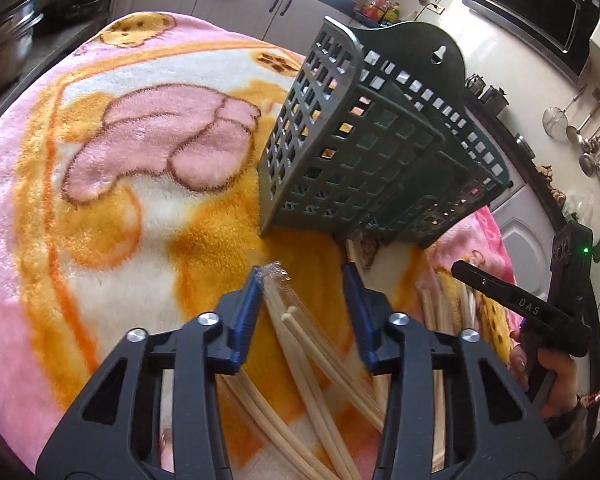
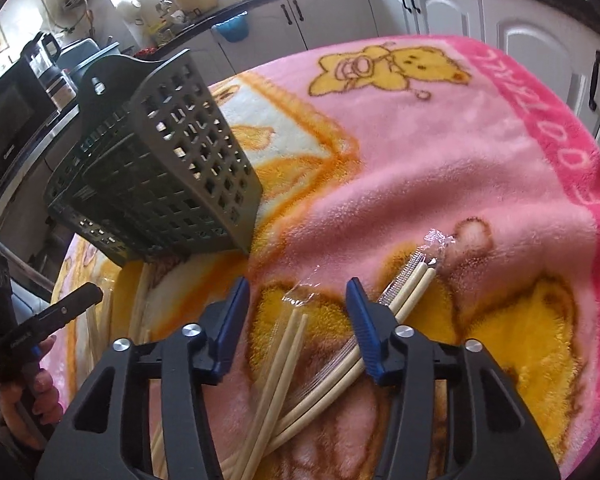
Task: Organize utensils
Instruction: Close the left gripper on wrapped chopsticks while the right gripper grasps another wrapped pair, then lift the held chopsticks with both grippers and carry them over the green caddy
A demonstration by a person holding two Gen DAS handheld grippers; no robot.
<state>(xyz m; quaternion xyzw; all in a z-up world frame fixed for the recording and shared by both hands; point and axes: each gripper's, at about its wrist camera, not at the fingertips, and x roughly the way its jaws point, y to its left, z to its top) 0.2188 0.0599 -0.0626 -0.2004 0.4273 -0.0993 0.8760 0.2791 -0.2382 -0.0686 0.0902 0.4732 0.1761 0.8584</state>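
Observation:
A dark green slotted utensil holder (image 1: 364,148) stands on a pink and orange blanket (image 1: 120,152); it also shows in the right wrist view (image 2: 160,172). Pairs of wooden chopsticks (image 1: 312,368) in clear plastic sleeves lie crossed on the blanket in front of it. My left gripper (image 1: 304,276) is open and empty, hovering over the chopstick tips. My right gripper (image 2: 296,292) is open and empty above other wrapped chopsticks (image 2: 284,364). More chopsticks (image 2: 412,284) lie to its right. Each view shows the other gripper at its edge.
Kitchen cabinets (image 2: 420,4) and a dark counter ring the table. A microwave (image 1: 536,4) and hanging ladles (image 1: 592,140) are on the wall at the right. Pots (image 1: 8,40) stand at the far left. More chopsticks (image 1: 432,308) lie beside the holder.

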